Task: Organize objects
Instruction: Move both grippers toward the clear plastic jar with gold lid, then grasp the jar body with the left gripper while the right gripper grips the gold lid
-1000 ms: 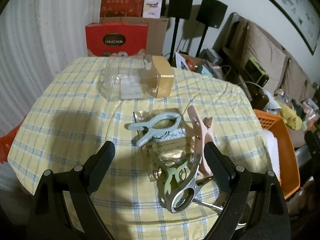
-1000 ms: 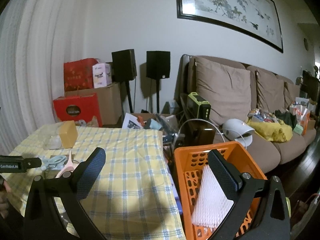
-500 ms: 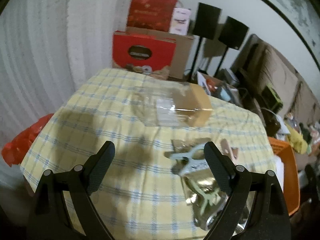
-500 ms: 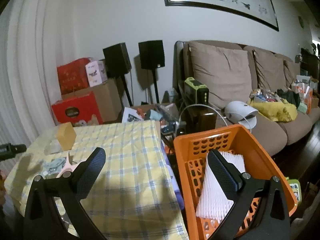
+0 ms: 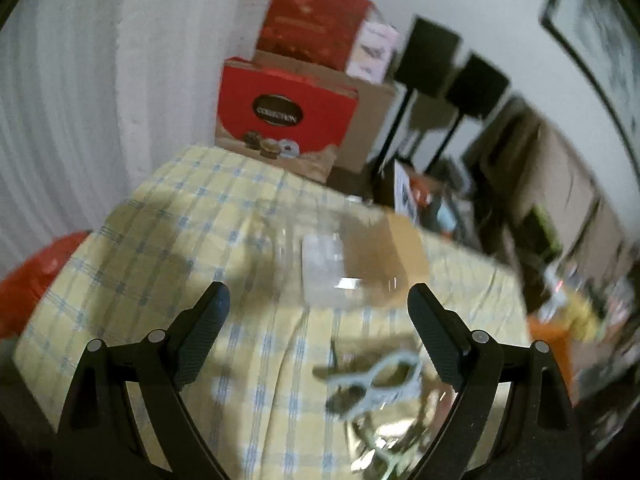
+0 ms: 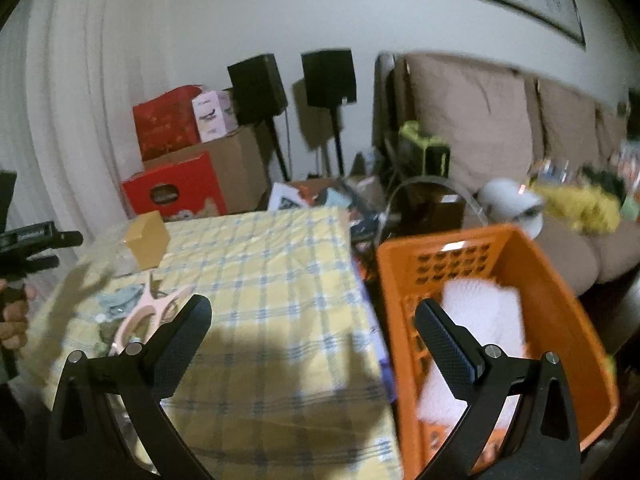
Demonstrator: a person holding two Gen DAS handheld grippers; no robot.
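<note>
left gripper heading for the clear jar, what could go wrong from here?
1. The clear jar lies on its side, so a push from the open left gripper may roll it on the loose checked cloth.
2. The left view is motion-blurred, so alignment could be off.
3. The blue clip lies near the right-side finger and might get swept.

A table [image 6: 280, 280] under a yellow checked cloth [image 5: 160, 248] bore a clear jar [image 5: 332, 276] lying on its side, a blue clip [image 5: 376, 380], a pink clip [image 6: 148, 312] and a gold packet [image 5: 384, 436].
</note>
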